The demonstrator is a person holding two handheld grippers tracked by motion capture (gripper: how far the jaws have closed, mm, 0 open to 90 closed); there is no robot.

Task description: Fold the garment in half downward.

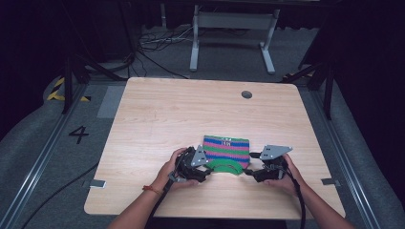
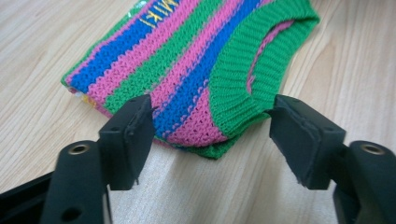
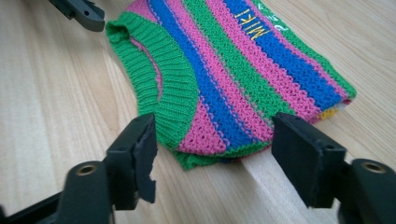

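A pale wood-grain tabletop (image 1: 157,114) with rounded corners stands in a dim room, lit from above so that its surface is the brightest area. A small round grey cable port (image 1: 246,94) sits near its far edge. The floor (image 1: 229,52) is grey carpet, with metal rails (image 1: 40,162) running along both sides of the tabletop. A black numeral 4 (image 1: 79,134) is marked on the floor at the left, near yellow-and-black hazard tape (image 1: 58,90). Beyond the far edge stands a white metal frame (image 1: 233,36), perhaps the legs of another desk, with loose black cables (image 1: 153,45) beside it. The surroundings fall into darkness.
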